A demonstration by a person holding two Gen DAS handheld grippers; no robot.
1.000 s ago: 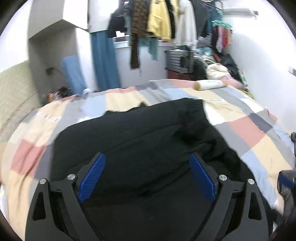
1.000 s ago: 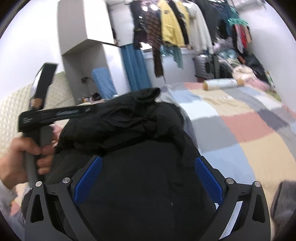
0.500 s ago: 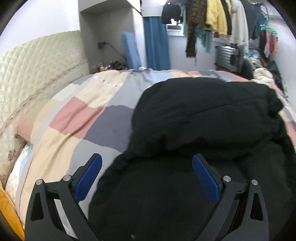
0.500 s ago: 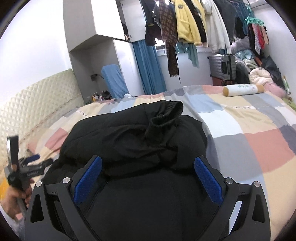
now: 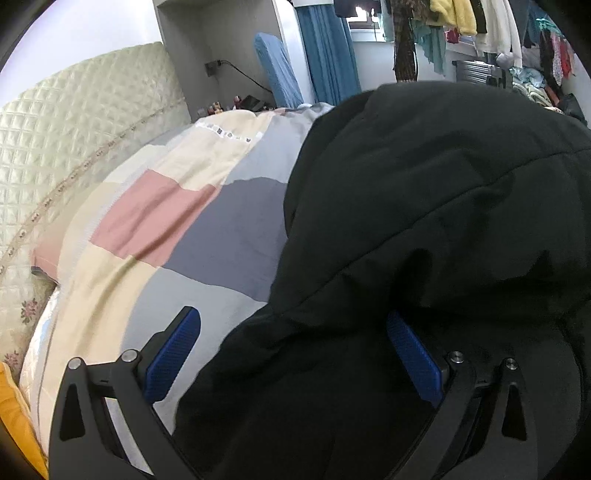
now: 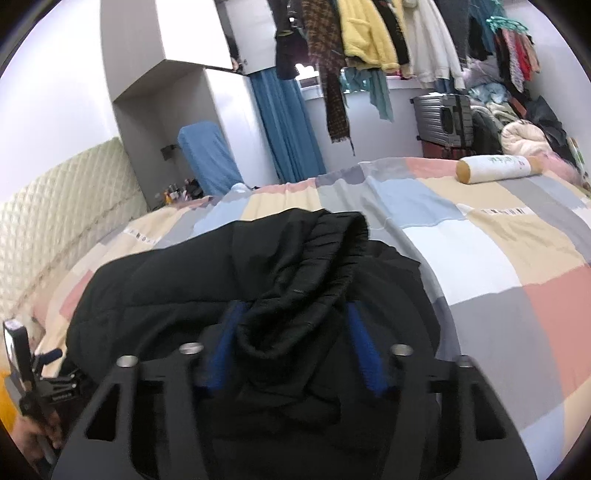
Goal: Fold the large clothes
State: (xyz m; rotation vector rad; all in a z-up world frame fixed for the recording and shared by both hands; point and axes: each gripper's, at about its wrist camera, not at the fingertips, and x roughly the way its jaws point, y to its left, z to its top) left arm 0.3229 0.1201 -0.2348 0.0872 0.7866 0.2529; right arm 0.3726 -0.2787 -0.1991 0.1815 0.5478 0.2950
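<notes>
A large black padded jacket (image 5: 424, 206) lies in a heap on the patchwork quilt (image 5: 155, 214). My left gripper (image 5: 291, 317) stands open low over the jacket's left edge; black cloth lies between its blue pads (image 5: 173, 354), which do not press on it. In the right wrist view the jacket (image 6: 177, 291) has a ribbed cuff (image 6: 332, 243) bunched on top. My right gripper (image 6: 295, 306) is closing, its pads (image 6: 364, 350) against the cloth bunch below that cuff. The left gripper (image 6: 48, 373) shows at the lower left there, in a person's hand (image 6: 33, 439).
A quilted headboard (image 5: 74, 147) runs along the left. A bolster pillow (image 6: 495, 168) lies at the quilt's far right. Beyond stand a grey suitcase (image 6: 443, 118), a blue curtain (image 6: 288, 129) and several hanging clothes (image 6: 362, 33). An orange cloth (image 5: 14, 417) lies at the bed's near left.
My right gripper's jaws have come together on a bunch of the jacket below the cuff. My left gripper has swung left and sunk to the jacket's left edge, staying wide.
</notes>
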